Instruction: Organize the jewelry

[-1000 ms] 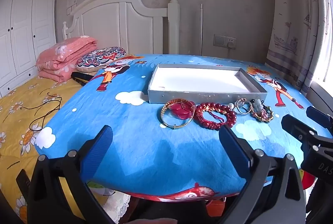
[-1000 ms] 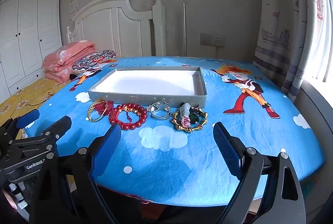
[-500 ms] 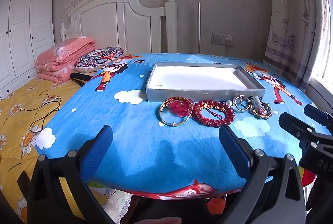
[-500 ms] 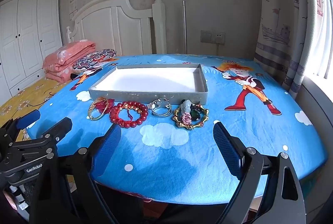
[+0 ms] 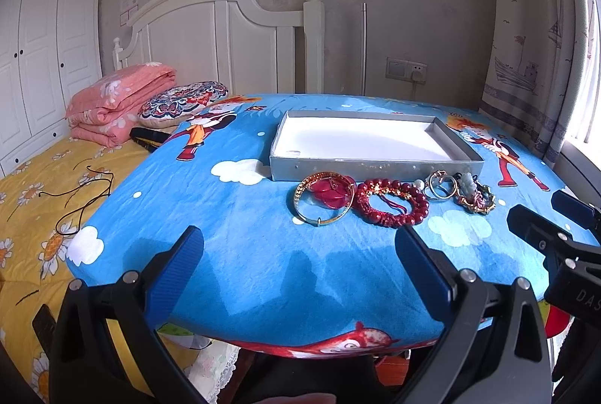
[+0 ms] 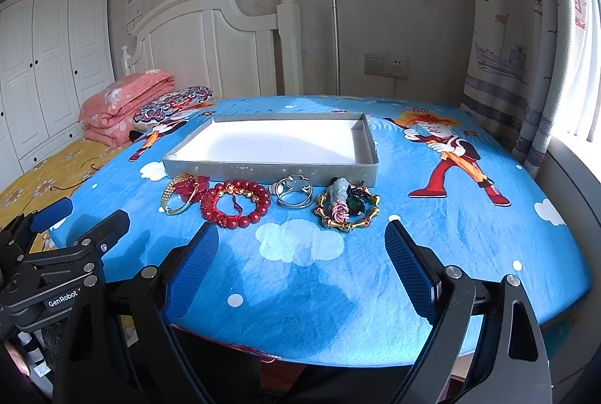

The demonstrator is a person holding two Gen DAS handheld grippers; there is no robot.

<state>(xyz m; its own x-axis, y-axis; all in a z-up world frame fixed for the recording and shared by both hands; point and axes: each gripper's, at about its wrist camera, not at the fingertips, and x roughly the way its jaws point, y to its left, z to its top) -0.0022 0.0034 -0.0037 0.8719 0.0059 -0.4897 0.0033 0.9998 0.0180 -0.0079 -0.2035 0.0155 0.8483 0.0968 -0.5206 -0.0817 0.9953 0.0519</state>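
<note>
Left gripper (image 5: 298,263) wide open, empty, low over cloth; right gripper (image 6: 300,255) same, alongside. Four jewelry pieces lined at 12 o'clock: gold bangle (image 6: 180,197), red bead bracelet (image 6: 234,204), silver rings (image 6: 293,196), bamboo bangle (image 6: 347,210). Row hugs grey tray (image 6: 270,171) front wall, likely staged for short lifts inside.

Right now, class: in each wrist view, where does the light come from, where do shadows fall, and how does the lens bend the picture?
Left wrist view: daylight enters from the window at right; the left claw casts shadows on the blue tablecloth; the wardrobe bows at the edge. Right wrist view: the curtain glares bright; the tray floor carries a soft shadow; black corners frame the fisheye image.
</note>
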